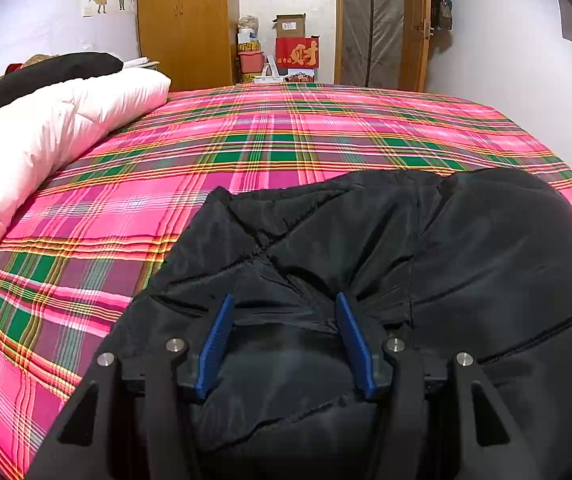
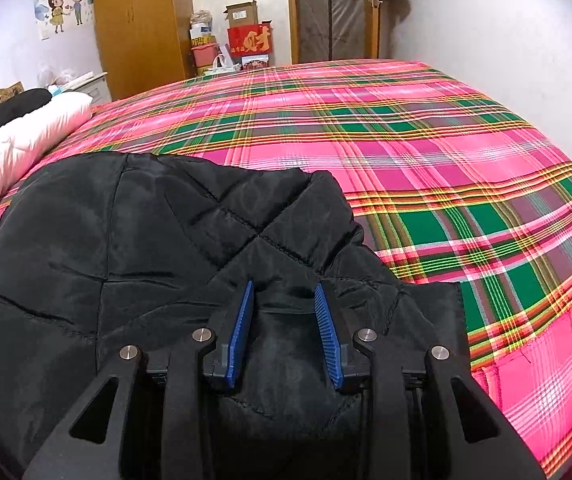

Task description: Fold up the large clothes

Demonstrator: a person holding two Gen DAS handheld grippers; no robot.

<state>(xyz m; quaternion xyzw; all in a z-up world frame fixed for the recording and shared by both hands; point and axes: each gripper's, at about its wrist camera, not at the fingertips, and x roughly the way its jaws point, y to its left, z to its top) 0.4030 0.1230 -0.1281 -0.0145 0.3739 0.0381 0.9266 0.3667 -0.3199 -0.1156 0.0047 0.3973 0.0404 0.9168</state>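
The black quilted jacket (image 1: 365,264) lies bunched on the near part of the plaid bed (image 1: 246,140); the left tool (image 1: 284,308) grips a thick fold of it — the right tool (image 2: 284,292) pinches another fold.

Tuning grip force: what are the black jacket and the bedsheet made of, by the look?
Jacket: looks like padded synthetic shell, nylon or polyester; slight sheen, puffy quilting stitched in diamonds. Bedsheet: woven plaid cloth, matte, probably cotton; the stripes run through the weave, but the fibre is not certain.
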